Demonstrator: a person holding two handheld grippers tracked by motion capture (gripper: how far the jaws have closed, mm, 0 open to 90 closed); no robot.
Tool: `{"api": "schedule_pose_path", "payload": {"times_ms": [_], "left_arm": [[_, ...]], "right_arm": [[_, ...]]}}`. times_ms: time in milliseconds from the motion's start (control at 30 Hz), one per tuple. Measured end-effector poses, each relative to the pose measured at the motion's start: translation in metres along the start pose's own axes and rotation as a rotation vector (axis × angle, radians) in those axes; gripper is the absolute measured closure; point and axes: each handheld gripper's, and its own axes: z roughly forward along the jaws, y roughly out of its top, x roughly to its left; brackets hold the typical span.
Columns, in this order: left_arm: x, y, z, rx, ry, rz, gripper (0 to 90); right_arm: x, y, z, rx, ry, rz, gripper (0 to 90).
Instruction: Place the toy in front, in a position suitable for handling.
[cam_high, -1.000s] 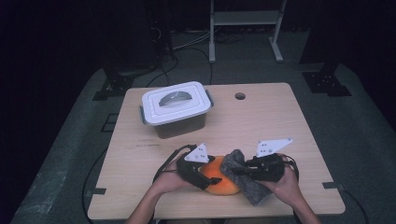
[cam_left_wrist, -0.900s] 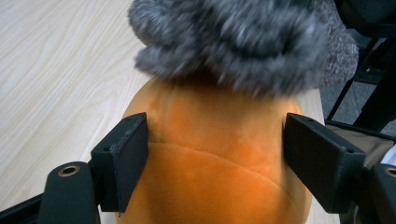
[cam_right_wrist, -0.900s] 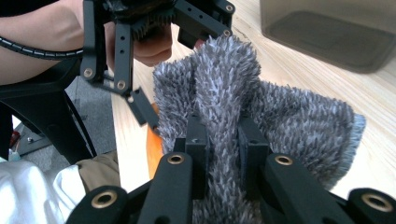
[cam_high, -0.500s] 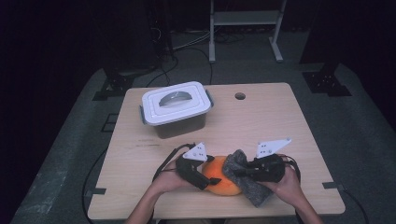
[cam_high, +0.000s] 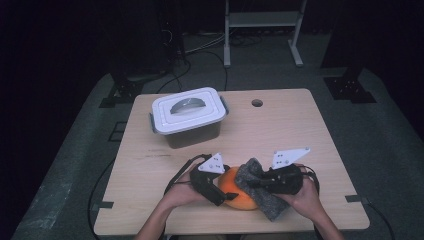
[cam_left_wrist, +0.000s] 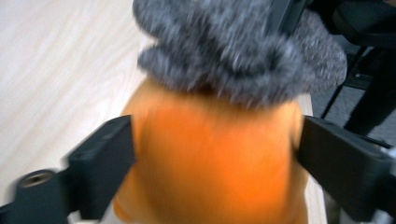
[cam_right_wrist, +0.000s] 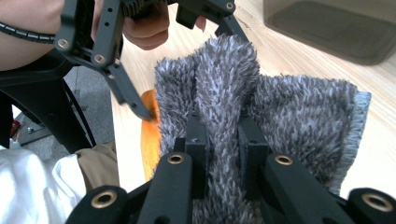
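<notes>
Surface carrying lidded grey bin at 11 o'clock, well apart from the work at 6 o'clock. Orange ball resting near the front edge, half covered by grey fluffy cloth draped at its 3 o'clock side. Left claw spread wide around the ball, having just been opening, ball between the jaws; contact too blurred to confirm. Right claw narrow, clamped on a fold of the cloth. Judged mid-task: wiping or wrapping under way, ball not fully covered, bin untouched and closed.
</notes>
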Motion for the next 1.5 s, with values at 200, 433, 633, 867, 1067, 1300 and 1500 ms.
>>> {"api": "schedule_pose_path", "payload": {"times_ms": [200,433,633,867,1067,1300,1500], "left_arm": [[-0.003,0.001,-0.001,-0.03,-0.003,0.025,24.6],[-0.011,0.008,0.002,-0.038,0.001,0.059,24.4],[-0.004,0.002,0.0,-0.02,-0.02,0.023,9.4],[-0.007,0.002,0.001,-0.043,-0.009,0.037,25.6],[-0.016,0.012,0.005,-0.06,0.014,0.066,27.3],[-0.009,0.005,0.001,-0.062,0.009,0.037,27.3],[-0.014,0.009,0.005,-0.063,0.007,0.064,27.1]], "right_arm": [[-0.004,-0.002,-0.008,0.02,0.0,0.005,77.4],[0.011,0.013,-0.006,0.013,-0.024,-0.06,77.5],[0.001,0.002,-0.007,0.012,-0.01,-0.023,77.5],[-0.003,0.001,-0.017,0.013,-0.035,-0.01,77.5],[0.014,0.018,-0.016,-0.014,-0.027,-0.068,77.5],[0.006,0.009,-0.016,0.03,-0.024,-0.047,77.5],[0.009,0.013,-0.017,0.011,-0.034,-0.056,77.4]]}}
